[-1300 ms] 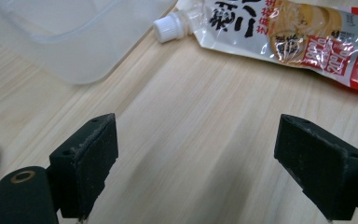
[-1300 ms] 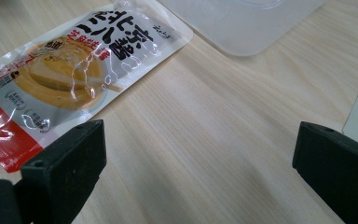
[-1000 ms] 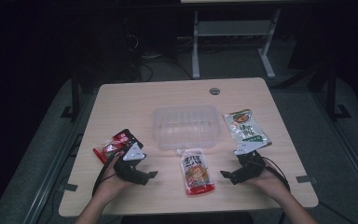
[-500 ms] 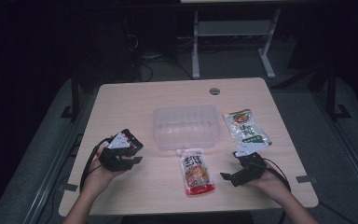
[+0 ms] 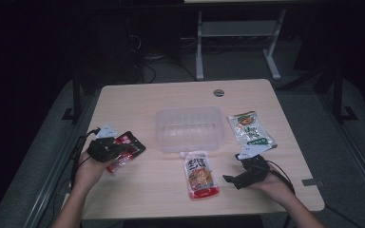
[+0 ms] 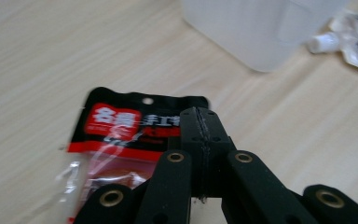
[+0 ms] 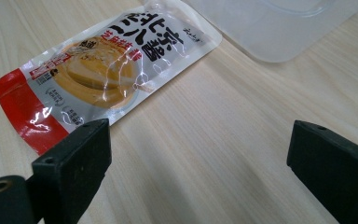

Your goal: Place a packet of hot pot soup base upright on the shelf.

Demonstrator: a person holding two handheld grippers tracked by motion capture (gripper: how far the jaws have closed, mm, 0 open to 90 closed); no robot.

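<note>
A red and black snack packet point(image 5: 132, 142) lies at the table's left, and its printed top point(image 6: 121, 121) shows in the left gripper view. My left gripper point(image 5: 122, 151) point(image 6: 199, 116) has just been closing; its jaws now meet on the packet's edge. My right gripper point(image 5: 233, 168) point(image 7: 200, 144) rests open on the table at the right with nothing between its jaws. An orange sauce pouch point(image 5: 200, 175) point(image 7: 107, 60) lies just left of it.
A clear plastic container point(image 5: 189, 110) point(image 6: 261, 28) point(image 7: 279, 28) stands mid-table. The pouch's white spout point(image 6: 324, 42) points at it. A green and white pouch point(image 5: 249, 129) lies to the container's right. A cable hole point(image 5: 218, 92) sits near the table's far edge.
My left hand has moved left and up to the red and black packet, and its jaws have gone from wide apart to shut. The right hand has stayed put.
</note>
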